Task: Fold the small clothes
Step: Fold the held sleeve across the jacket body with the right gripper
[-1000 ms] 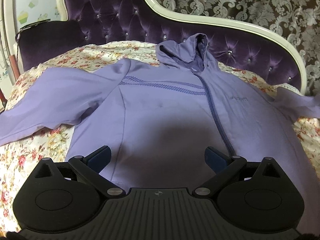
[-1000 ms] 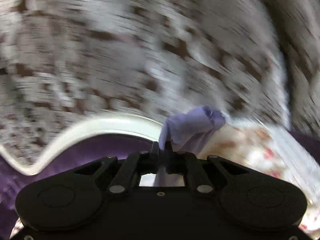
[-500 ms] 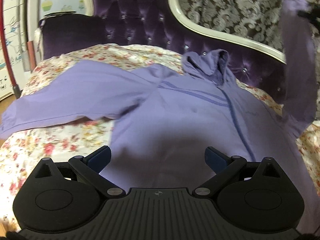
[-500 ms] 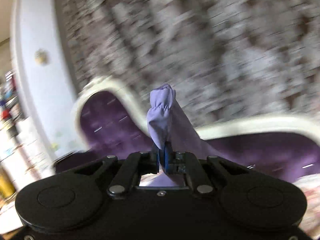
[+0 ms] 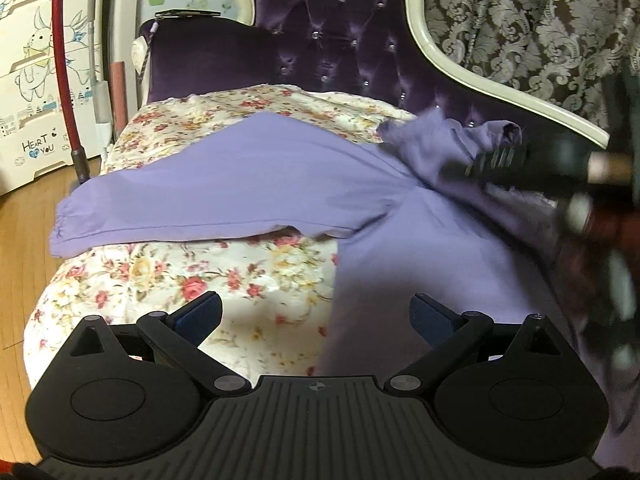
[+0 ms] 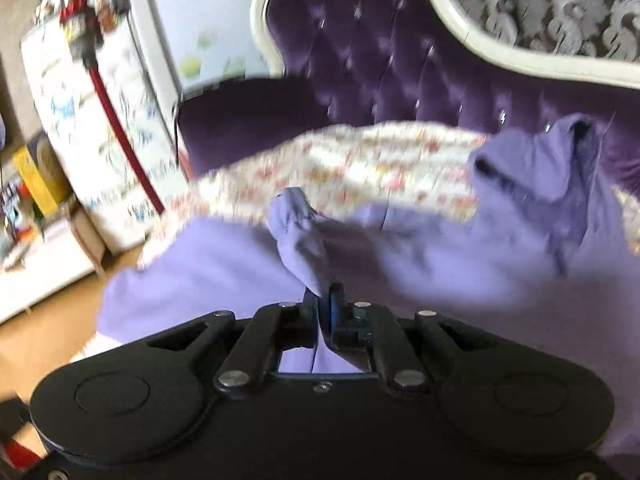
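A lavender zip hoodie (image 5: pixel 420 248) lies front up on the flowered bedspread (image 5: pixel 200 280), its one sleeve (image 5: pixel 224 188) stretched out to the left. My left gripper (image 5: pixel 316 312) hangs open over the hoodie's lower left edge, with nothing between its fingers. My right gripper (image 6: pixel 324 300) pinches the cuff of the other sleeve (image 6: pixel 300 236) above the hoodie's chest; its jaws are opening, with the cuff still between the pads. In the left wrist view the right gripper (image 5: pixel 500 164) is a dark blur near the hood (image 5: pixel 496 132).
A purple tufted headboard (image 5: pixel 352 40) with a white frame rises behind the bed. To the left stand a white cartoon-printed cabinet (image 5: pixel 36 80) and a red pole (image 5: pixel 64 80) on the wooden floor (image 5: pixel 24 248). Patterned curtains (image 5: pixel 540 20) hang behind.
My right gripper swung the held sleeve from high at the right down and across onto the hoodie's chest. My left gripper slid left, from over the body to its left edge.
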Demonstrator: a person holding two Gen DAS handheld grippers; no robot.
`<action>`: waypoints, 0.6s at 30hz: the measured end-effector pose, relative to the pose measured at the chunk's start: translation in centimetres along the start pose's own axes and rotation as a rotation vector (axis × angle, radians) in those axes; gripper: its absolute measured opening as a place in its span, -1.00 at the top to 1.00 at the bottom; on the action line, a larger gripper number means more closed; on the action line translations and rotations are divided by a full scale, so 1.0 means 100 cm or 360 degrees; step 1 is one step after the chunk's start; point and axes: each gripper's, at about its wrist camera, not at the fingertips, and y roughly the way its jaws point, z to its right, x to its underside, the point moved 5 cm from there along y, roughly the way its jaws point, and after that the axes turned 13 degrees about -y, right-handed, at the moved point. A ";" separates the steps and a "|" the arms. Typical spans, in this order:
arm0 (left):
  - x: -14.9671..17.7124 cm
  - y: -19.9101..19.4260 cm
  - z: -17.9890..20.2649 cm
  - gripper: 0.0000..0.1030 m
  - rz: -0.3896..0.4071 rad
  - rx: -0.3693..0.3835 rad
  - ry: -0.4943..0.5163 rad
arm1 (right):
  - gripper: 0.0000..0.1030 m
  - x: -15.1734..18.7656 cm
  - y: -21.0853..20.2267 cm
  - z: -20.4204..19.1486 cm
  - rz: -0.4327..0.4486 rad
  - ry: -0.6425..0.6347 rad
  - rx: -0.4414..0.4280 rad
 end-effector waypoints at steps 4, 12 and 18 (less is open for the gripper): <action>-0.008 0.000 0.001 -0.96 0.0017 0.0018 0.0017 | 0.28 0.020 -0.002 -0.011 -0.0023 -0.0031 -0.0033; -0.041 -0.004 0.029 -0.96 0.0140 0.0095 0.0087 | -0.28 0.047 -0.064 0.005 0.0101 0.0007 -0.0106; -0.059 0.002 0.074 -0.96 0.0246 0.0171 0.0197 | -0.29 0.076 -0.102 0.056 0.0100 0.0183 -0.0019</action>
